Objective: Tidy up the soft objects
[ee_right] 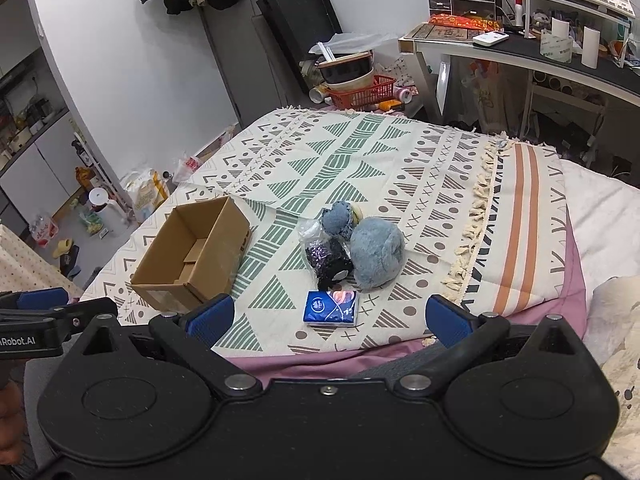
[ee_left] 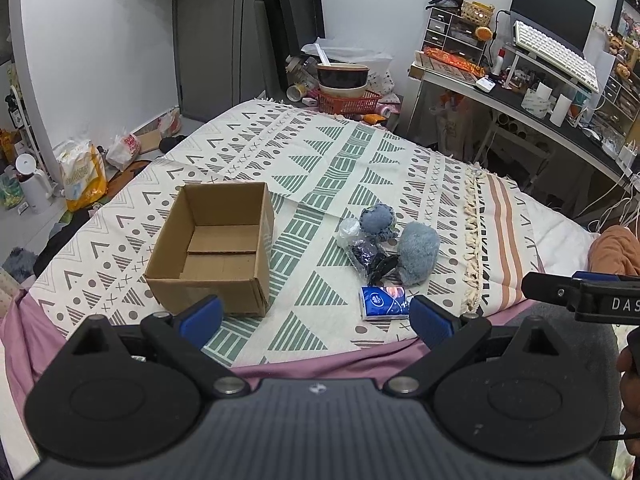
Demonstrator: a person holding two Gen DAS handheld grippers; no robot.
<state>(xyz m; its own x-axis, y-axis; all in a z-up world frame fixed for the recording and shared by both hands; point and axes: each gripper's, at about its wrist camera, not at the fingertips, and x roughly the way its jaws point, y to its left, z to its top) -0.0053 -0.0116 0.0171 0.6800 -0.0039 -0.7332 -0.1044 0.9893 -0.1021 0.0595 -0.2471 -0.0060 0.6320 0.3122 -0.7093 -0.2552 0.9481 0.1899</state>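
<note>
We cannot make out the dark things in the middle of the pile: a clear bag of something dark purple [ee_right: 320, 254] and a black item [ee_right: 334, 274] lie partly under the fluffy blue-grey toy [ee_right: 376, 254]. A smaller blue knitted piece [ee_right: 338, 218] sits at its 11 o'clock. The blue tissue pack [ee_right: 331, 308] lies apart at the pile's 6 o'clock. The open cardboard box [ee_left: 216, 248] stands on the bed's patterned blanket [ee_left: 320, 152], at 9 o'clock from the pile. Our left hand-held gripper [ee_left: 316, 316] and right hand-held gripper [ee_right: 330, 316] both hang wide open over the bed's near edge, holding and touching nothing.
</note>
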